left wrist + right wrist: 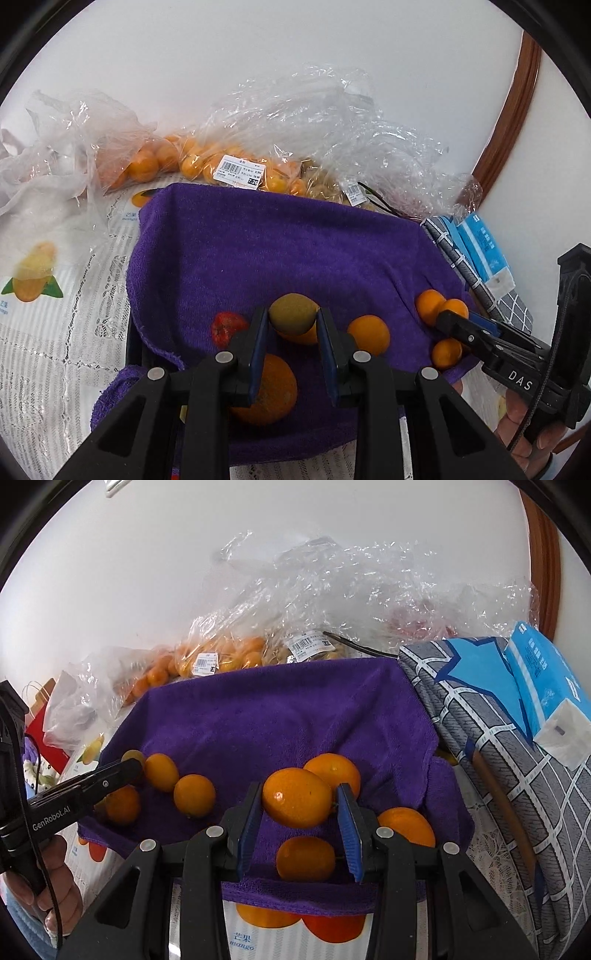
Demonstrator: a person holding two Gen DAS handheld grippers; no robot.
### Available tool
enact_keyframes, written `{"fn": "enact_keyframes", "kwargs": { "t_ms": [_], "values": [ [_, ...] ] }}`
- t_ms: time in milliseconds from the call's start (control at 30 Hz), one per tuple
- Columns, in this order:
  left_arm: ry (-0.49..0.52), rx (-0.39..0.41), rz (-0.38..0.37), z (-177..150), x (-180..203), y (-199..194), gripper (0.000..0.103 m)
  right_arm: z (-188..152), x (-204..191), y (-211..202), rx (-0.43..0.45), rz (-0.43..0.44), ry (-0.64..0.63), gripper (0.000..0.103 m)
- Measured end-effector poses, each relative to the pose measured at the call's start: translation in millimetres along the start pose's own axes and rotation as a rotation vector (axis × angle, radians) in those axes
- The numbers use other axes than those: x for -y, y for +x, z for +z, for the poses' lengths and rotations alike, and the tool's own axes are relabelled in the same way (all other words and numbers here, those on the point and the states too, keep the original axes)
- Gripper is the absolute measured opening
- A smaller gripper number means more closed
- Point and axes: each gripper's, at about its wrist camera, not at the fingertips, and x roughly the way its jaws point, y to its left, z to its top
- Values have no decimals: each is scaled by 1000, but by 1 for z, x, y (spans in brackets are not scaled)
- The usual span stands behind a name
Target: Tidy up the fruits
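Observation:
A purple towel (pixel 258 251) lines a box and holds loose fruit. My left gripper (pixel 292 320) is shut on a yellow-green fruit (pixel 293 313), held just above the towel. A big orange (pixel 267 391) and a red strawberry (pixel 227 326) lie below it. My right gripper (pixel 300 802) is shut on an orange kumquat (pixel 297 797) over the towel (pixel 280 716). Several more kumquats (pixel 194 794) lie around it. The right gripper also shows in the left wrist view (pixel 448 321) among kumquats (pixel 428 304) at the towel's right edge. The left gripper shows in the right wrist view (pixel 125 770).
Clear plastic bags of kumquats (pixel 236 166) and other produce (pixel 310 646) pile behind the towel against a white wall. A grey checked cloth (pixel 480 731) with a blue tissue pack (pixel 546 679) lies at the right. A lace tablecloth with fruit prints (pixel 44 314) lies at the left.

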Motion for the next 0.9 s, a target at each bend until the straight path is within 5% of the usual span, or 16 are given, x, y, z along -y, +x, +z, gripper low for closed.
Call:
{"fn": "enact_keyframes", "kwargs": {
  "t_ms": [267,400,467,667,900],
  "values": [
    [42,1,39,-3,6,1,26,-3,-5,-1,0,-15,-34,40],
    [81,27,69,0,13,-13,42,-1,-7,-15,30,-15,-41,52],
    [90,34,77,1,17,-27,54,1,-11,-30,58,-53,-39,59],
    [105,96,93,-17,31,-96,61,-7,-27,-105,139,-147,-28,81],
    [76,107,162,-46,49,-166,69,-37,-42,-178,100,-184,23,82]
  ]
}}
